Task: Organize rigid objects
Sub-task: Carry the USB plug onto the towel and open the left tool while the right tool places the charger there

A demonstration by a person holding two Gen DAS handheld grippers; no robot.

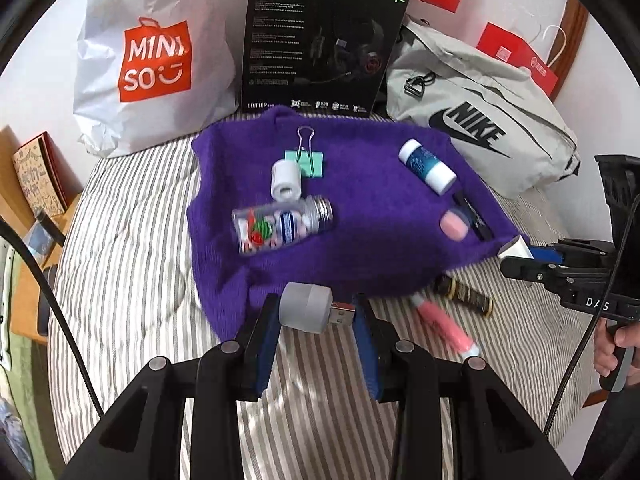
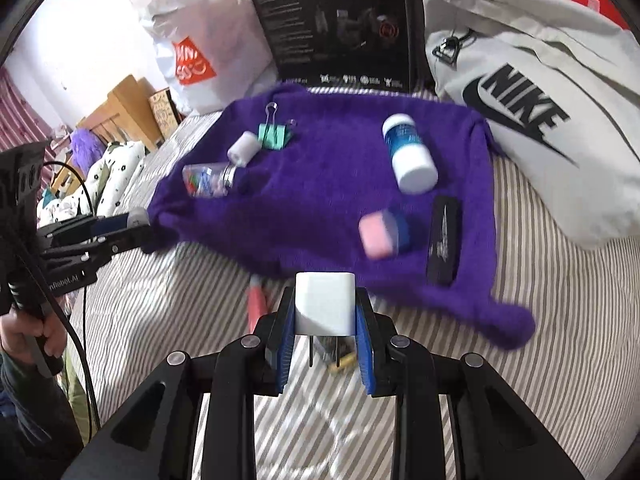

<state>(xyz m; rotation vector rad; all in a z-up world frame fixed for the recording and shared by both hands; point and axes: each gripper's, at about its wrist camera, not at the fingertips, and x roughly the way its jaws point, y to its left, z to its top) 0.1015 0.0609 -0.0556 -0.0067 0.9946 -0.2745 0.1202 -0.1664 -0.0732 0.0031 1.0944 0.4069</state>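
Note:
My left gripper (image 1: 316, 312) is shut on a grey USB plug-in light (image 1: 306, 307), held just over the near edge of the purple knitted cloth (image 1: 360, 240). My right gripper (image 2: 325, 308) is shut on a white charger cube (image 2: 325, 303) with its prongs pointing down, above the striped bedding in front of the cloth (image 2: 320, 208). On the cloth lie a clear candy bottle (image 1: 282, 226), a white tape roll (image 1: 286, 180), a green binder clip (image 1: 306, 156), a blue-labelled white bottle (image 1: 427, 166), a pink eraser (image 1: 454, 226) and a black flat case (image 2: 443, 240).
A pink tube (image 1: 446, 326) and a black-gold tube (image 1: 464, 296) lie on the striped bedding (image 1: 132, 240) off the cloth. A Miniso bag (image 1: 152, 56), a black headset box (image 1: 320, 36) and a grey Nike bag (image 1: 480, 120) line the back. A wooden stand (image 1: 28, 216) is left.

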